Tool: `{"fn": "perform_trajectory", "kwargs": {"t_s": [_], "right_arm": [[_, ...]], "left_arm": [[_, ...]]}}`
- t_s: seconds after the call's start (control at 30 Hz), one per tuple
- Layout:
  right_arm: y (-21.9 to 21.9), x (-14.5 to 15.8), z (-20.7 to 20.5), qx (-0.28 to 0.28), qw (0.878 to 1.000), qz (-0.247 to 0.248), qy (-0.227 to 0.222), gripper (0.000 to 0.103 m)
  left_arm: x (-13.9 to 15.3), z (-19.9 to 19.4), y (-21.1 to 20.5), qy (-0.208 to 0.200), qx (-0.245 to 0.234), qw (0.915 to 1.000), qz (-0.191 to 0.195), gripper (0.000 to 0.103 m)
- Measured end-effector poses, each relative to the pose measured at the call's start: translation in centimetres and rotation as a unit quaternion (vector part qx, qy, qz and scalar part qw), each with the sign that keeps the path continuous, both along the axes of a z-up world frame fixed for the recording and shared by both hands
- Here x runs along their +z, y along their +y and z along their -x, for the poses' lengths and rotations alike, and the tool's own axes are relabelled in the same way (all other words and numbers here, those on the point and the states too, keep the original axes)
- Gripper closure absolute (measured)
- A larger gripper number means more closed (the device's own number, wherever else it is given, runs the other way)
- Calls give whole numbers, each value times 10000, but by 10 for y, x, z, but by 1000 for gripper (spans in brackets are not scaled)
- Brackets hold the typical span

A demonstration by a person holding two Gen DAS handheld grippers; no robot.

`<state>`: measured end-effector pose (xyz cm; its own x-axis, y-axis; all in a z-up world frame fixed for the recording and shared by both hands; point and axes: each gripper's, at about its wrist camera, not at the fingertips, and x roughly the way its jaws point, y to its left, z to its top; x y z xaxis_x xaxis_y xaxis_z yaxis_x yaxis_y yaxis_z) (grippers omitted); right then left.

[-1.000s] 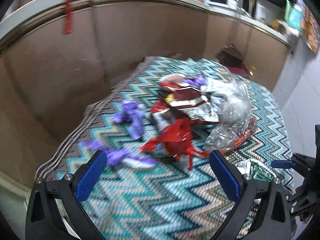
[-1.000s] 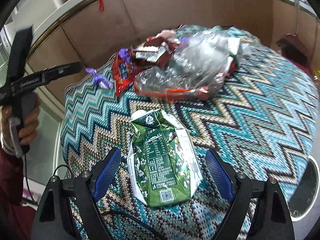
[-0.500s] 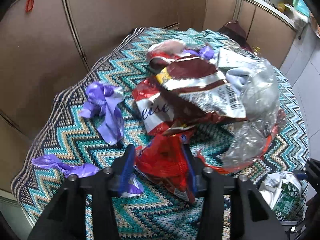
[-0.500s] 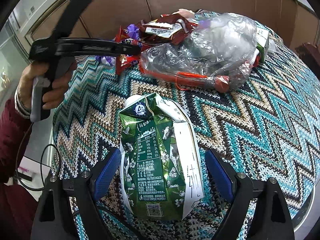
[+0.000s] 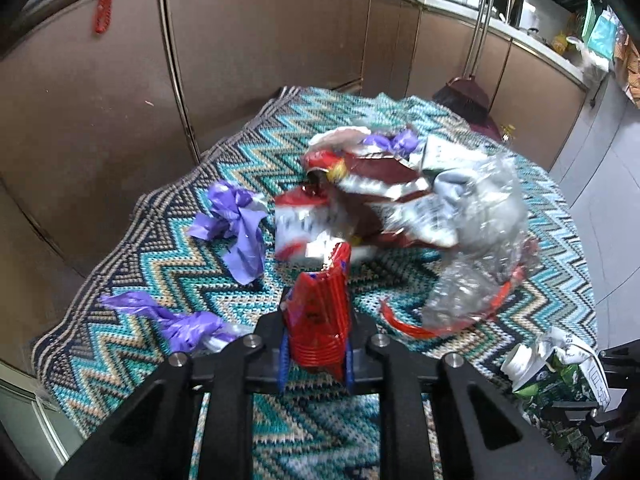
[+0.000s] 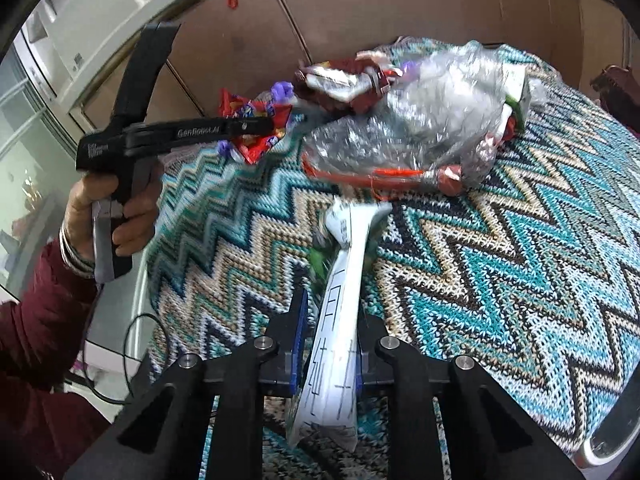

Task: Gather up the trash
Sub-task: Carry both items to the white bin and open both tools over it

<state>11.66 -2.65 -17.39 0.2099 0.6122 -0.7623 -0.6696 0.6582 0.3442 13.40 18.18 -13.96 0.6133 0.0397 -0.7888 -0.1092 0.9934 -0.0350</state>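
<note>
Closing on a crumpled red wrapper (image 5: 320, 320), the left gripper (image 5: 316, 364) has its blue pads pressing the foil from both sides at the near edge of the zigzag-knit tablecloth (image 5: 280, 136); the right gripper (image 6: 328, 356) is likewise closing, narrow, on a flattened green-and-white milk carton (image 6: 340, 312), pinched edge-on so that its white side panel faces the camera. Both pieces are judged light and limp: the wrapper crushes to nothing and is best taken across its bunched middle, while the carton, stiffer along its folded seams, holds better across its flat faces than by a corner. Just beyond the left gripper lie two purple scraps of film (image 5: 240, 228), one near the cloth's edge and one further in, apart from each other. Further back sits the main heap: torn red-and-silver snack bags (image 5: 360, 208) touching a clear plastic bag (image 5: 480, 224) with a red drawstring. From the right wrist view, a person's hand (image 6: 108, 216) in a maroon sleeve grips the left tool's handle. Behind the table stand brown cabinet panels (image 5: 260, 40).
</note>
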Motion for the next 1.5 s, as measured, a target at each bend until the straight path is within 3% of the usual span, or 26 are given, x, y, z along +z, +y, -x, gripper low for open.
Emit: {"fn": "perform_trajectory", "kwargs": {"t_s": [0.33,0.5,0.67,0.9,1.07,1.33,1.4,1.5], "right_arm": [[-31,38,25,-373,9972,-496,-419,85],[-80,61,30,-1054,9893,-766,-661,85],[-149,82,28,-2030,9720,-703,-950,85],[-247,91,14,-3459,9307,-346,-1137,85],[-308,80,-7,-4190,9015,-6,-1086,85],[-366,35,-56,-4722,8777,452,-678,85],[-379,24,-67,-4799,8740,502,-573,85],[-393,4,-81,-4915,8674,644,-432,84]], "left_arm": [[47,35,-21,-424,-123,9990,64,87],[74,32,-76,-644,-668,9957,58,87],[93,12,-154,-722,-1477,9860,280,87],[108,-22,-278,-648,-2491,9657,351,87],[101,-51,-361,-438,-2932,9544,334,87],[56,-104,-466,-29,-3234,9455,389,83],[43,-116,-487,66,-3277,9440,388,80],[24,-129,-513,185,-3281,9438,352,68]]}}
